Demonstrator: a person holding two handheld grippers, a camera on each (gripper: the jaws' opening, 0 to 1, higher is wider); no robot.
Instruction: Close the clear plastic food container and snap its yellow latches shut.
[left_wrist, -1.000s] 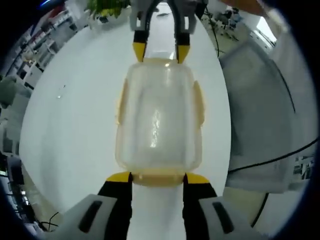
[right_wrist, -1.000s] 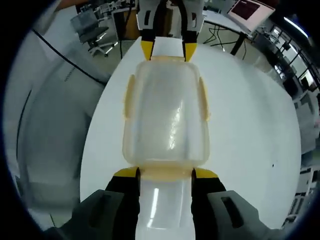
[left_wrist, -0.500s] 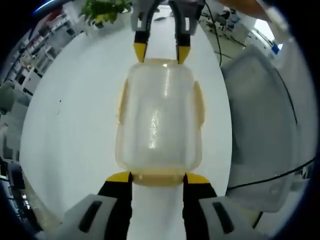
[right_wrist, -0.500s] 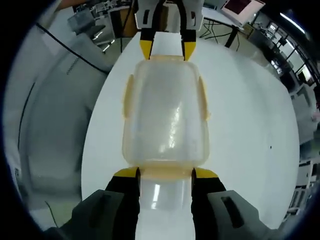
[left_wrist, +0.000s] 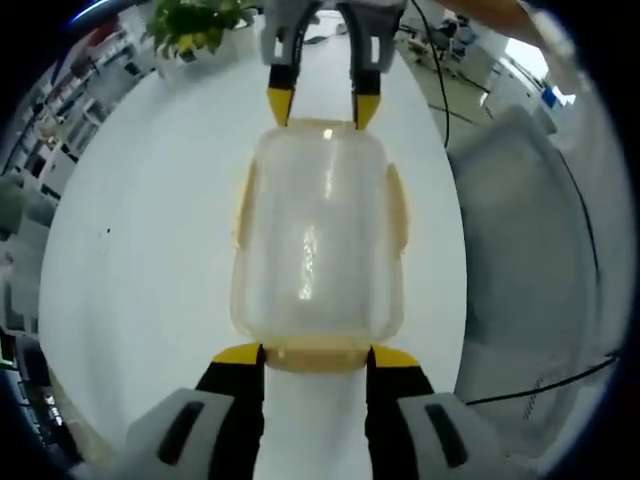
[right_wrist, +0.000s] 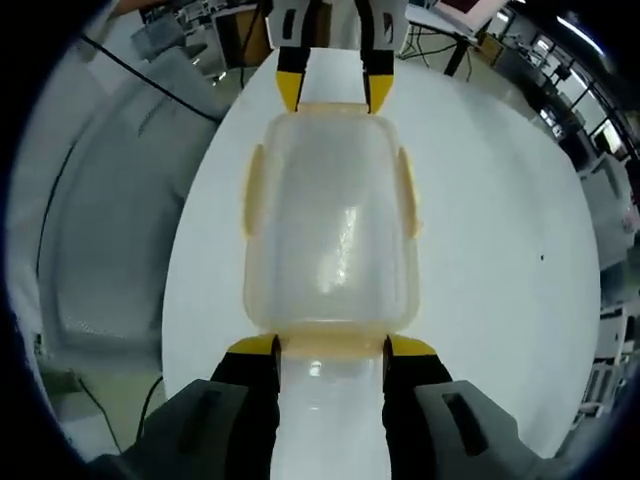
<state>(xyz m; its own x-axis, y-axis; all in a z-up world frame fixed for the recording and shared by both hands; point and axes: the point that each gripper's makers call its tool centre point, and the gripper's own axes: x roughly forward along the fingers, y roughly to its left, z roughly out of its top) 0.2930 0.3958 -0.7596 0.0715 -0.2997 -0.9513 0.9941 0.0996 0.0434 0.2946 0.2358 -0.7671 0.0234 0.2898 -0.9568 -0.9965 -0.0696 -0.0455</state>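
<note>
In the left gripper view a potted plant with green leaves stands at 11 o'clock, past the far edge of the counter; the right gripper view has instead a dark screen at 1 o'clock and rows of desks at 2 o'clock. Each view looks along the container from an opposite end, with the other gripper coming in at 12 o'clock.

The container sits at the centre of both views, lid down on the white counter. The left gripper has its two yellow-tipped fingers spread, set against the corners of the container's near end on either side of the end latch. The right gripper stands the same way at the opposite end, fingers parted beside that end's latch. Whether either pair presses on the plastic I cannot tell.

The counter is round-edged, smooth and plain white, glossy enough to carry a soft highlight. Beyond it lie grey floor, black cables and office furniture.

The container is a rounded rectangle of cloudy clear plastic with a bright glare streak down its middle. Pale yellow latches run along its long sides, flat against the walls.
</note>
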